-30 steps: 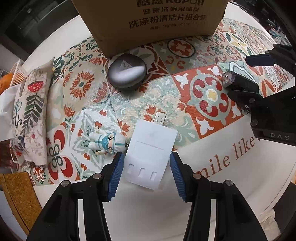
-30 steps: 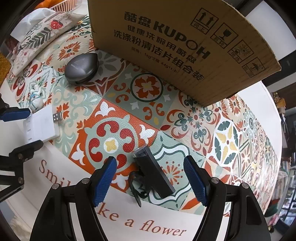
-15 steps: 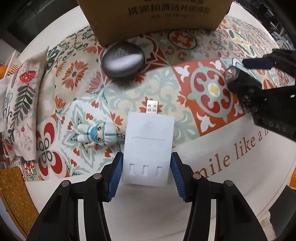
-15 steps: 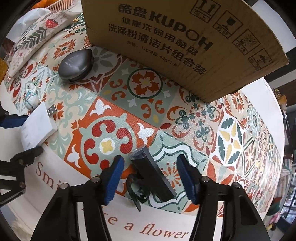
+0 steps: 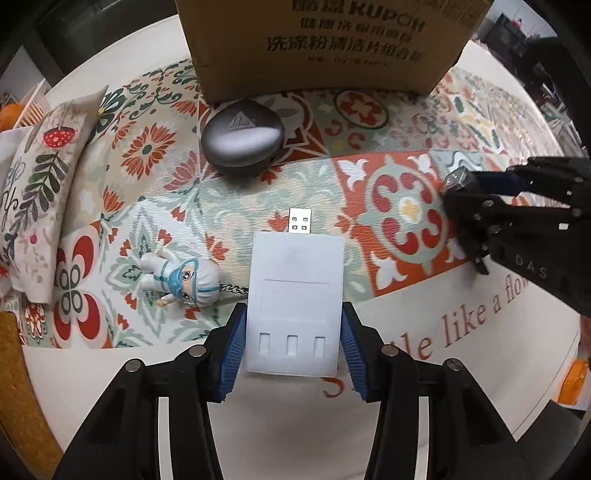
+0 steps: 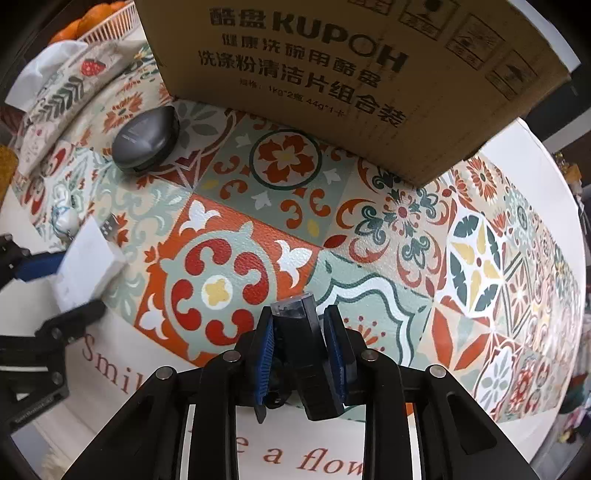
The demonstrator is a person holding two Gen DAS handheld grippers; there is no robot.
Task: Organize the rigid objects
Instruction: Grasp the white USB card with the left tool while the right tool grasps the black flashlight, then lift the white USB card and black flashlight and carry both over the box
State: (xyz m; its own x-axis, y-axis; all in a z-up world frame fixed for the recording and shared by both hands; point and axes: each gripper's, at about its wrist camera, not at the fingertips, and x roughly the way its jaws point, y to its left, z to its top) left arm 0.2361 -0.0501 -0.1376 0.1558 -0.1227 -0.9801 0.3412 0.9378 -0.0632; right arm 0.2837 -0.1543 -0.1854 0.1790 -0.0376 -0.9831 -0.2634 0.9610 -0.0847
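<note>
My left gripper [image 5: 293, 350] is shut on a flat white USB hub [image 5: 295, 291], its plug pointing at the cardboard box [image 5: 325, 40]; the hub also shows at the left of the right wrist view [image 6: 86, 266]. My right gripper [image 6: 301, 354] is shut on a small black device with a clear tip [image 6: 299, 332], just above the patterned mat [image 6: 221, 229]. In the left wrist view that gripper and device [image 5: 458, 182] sit at the right. A grey oval case [image 5: 242, 142] lies in front of the box. A small white figurine keychain [image 5: 183, 277] lies left of the hub.
A printed fabric pouch [image 5: 40, 192] lies at the mat's left edge, with a white basket of oranges [image 6: 88, 26] behind it. The box [image 6: 351, 74] stands at the back of the round white table [image 5: 295, 435]. A woven item [image 5: 14, 387] is at the far left.
Both grippers have closed: the left on the white USB hub, the right on the black device. The hub now points straight at the box.
</note>
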